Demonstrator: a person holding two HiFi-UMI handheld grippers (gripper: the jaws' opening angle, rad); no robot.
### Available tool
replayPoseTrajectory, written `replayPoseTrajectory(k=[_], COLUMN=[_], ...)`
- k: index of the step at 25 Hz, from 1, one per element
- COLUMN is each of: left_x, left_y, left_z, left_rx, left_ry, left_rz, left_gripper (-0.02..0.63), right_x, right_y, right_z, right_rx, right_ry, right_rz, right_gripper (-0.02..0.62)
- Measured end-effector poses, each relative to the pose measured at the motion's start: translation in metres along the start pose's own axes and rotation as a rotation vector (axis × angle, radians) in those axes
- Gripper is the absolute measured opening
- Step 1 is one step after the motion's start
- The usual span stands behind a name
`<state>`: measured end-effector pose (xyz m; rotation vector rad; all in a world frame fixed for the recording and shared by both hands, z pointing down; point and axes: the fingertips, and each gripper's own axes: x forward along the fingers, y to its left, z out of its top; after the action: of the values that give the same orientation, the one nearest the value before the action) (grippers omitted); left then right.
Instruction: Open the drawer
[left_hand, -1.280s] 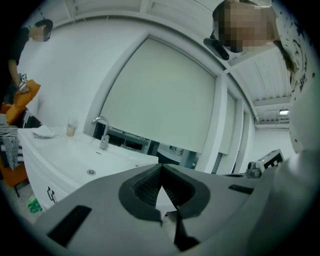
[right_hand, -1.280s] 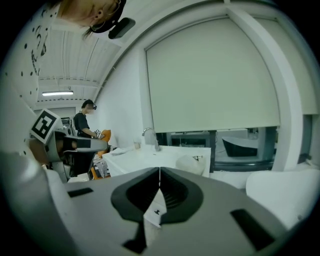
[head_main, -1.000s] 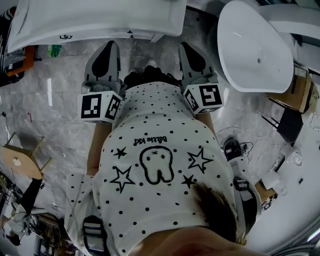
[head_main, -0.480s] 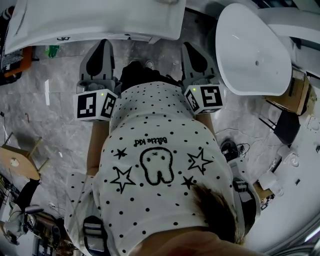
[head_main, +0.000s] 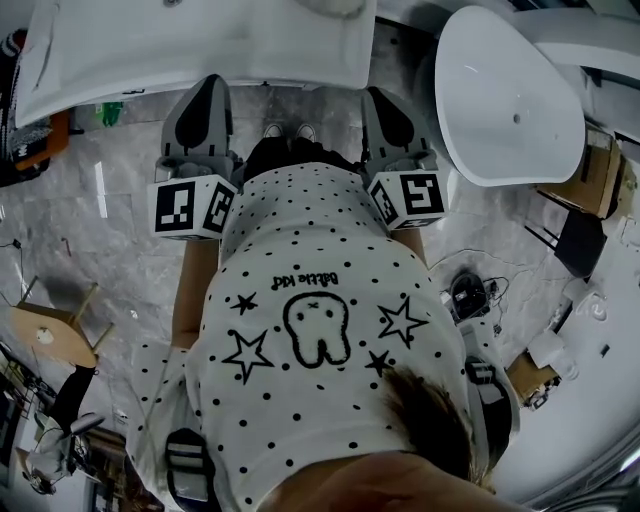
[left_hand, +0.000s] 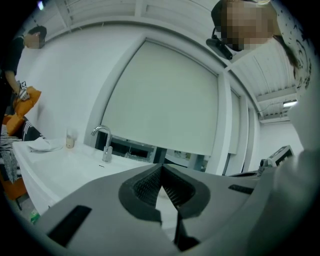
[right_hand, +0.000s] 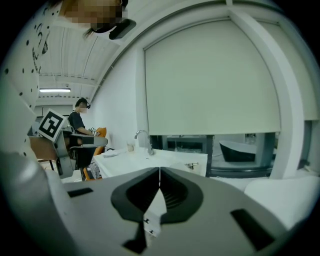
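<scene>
Grey marble floor (head_main: 110, 210) under us, white vanity tabletop (head_main: 200, 40) at 12 o'clock, bathtub (head_main: 510, 100) at 2. Left gripper (head_main: 210, 90) at 11, right gripper (head_main: 378, 98) at 1, both clenched on nothing, tips near the vanity's edge. The drawer (right_hand: 199, 161) (small metal handle (right_hand: 192, 165), as best we can tell) faces the right gripper.

I'm counting two tongs (left gripper (head_main: 207, 95), right gripper (head_main: 380, 100)), one counter (head_main: 200, 40) ahead of them with one faucet (left_hand: 103, 142) and one cup (left_hand: 70, 140), plus one bathtub (head_main: 510, 100) off their right.
</scene>
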<state>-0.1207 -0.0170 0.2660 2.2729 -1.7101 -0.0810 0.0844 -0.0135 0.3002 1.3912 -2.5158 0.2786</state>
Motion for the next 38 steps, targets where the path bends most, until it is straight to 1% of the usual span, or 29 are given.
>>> replayPoseTrajectory(k=[11,17,20,27,38], left_x=[0.0053,0.0032,0.0005,0.0016,0.0035], left_y=[-0.0069,-0.0063,-0.0038,-0.0044,-0.0058], left_z=[-0.0009,-0.0009,-0.0038,-0.0023,-0.0024], left_rx=[-0.008,-0.003,0.004,0.004,0.008], left_ry=[0.008,0.009,0.021,0.020,0.027], left_rz=[-0.032,-0.027,-0.020,-0.019,-0.026], left_gripper=[0.003,0.003,0.003,0.003,0.003], right_x=[-0.0023,0.0006,0.0009,0.0022,-0.0006], right_y=[-0.0031,0.0014,0.0008,0.0022,-0.0015], right_z=[0.0016,0.0007,0.0015,0.0005,-0.0008], right_rx=[0.015,0.000,0.008,0.011,0.028], right_ry=[-0.008,-0.003,-0.011,-0.011,-0.017], right_rz=[-0.020,-0.003,-0.004,0.002,-0.017], right_gripper=[0.014,0.014,0.014,0.014,0.014])
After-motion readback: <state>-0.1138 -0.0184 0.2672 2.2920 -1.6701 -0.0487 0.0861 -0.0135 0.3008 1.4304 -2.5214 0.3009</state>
